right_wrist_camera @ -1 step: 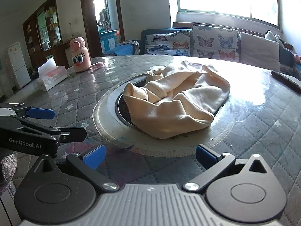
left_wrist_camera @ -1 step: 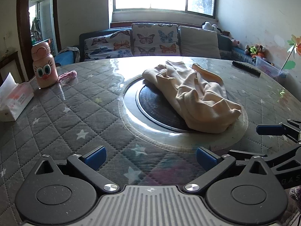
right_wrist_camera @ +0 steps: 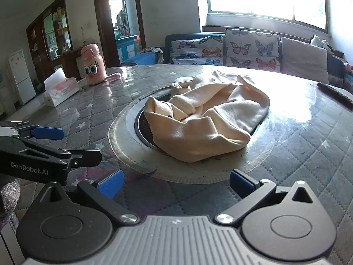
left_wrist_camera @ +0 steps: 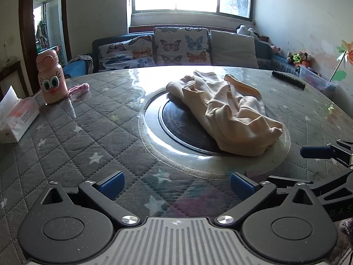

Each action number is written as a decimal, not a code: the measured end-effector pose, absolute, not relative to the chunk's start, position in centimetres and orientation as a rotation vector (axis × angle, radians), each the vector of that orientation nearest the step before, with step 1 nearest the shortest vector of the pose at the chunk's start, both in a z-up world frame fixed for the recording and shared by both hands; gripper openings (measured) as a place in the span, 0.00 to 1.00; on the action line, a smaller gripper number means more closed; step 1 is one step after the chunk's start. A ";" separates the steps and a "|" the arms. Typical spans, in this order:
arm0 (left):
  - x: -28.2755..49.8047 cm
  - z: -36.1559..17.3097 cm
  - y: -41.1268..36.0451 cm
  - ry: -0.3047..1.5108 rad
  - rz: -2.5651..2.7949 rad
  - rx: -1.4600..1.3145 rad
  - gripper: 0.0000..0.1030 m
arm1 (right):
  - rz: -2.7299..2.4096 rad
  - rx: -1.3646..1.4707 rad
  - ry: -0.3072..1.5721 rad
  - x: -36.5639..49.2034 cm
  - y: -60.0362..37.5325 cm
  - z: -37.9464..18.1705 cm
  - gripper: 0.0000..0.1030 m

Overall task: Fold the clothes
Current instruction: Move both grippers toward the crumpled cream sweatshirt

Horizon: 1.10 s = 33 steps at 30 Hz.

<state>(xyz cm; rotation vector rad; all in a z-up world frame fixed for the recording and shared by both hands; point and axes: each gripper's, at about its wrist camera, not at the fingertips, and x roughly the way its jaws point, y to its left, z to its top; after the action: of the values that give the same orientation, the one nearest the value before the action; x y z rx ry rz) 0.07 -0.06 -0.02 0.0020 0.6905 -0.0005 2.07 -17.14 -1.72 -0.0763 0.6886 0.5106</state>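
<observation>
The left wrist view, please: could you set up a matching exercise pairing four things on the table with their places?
Things:
1. cream garment
2. pink bottle
3. tissue box
4. black remote

Places:
A. far right of the table
B. left edge, nearest the camera
C. heaped over the round centre plate
D. far left, just beyond the tissues

Pairs: 1-C, 2-D, 3-B, 4-A

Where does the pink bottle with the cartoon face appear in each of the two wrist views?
Left wrist view: the pink bottle stands at the far left, on the table's edge, beside the tissue box.
Right wrist view: the pink bottle stands upper left of centre, behind the same tissue box.
Shared landmark: the cream garment crumpled on the round centre plate.
</observation>
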 end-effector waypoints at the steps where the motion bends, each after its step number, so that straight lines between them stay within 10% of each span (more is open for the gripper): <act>1: 0.1 0.0 -0.1 0.691 0.000 0.002 1.00 | 0.510 -0.079 0.692 2.1 -17.1 -1.7 1.00; 33: 2.7 -0.1 -0.4 0.735 -0.010 0.028 1.00 | 0.489 -0.048 0.713 3.8 -17.7 -1.9 1.00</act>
<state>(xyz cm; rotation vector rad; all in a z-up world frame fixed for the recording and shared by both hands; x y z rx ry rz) 2.74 -0.41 -0.09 0.0279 0.7353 -0.0101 3.77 -17.65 -1.91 -0.0481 0.7134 0.4895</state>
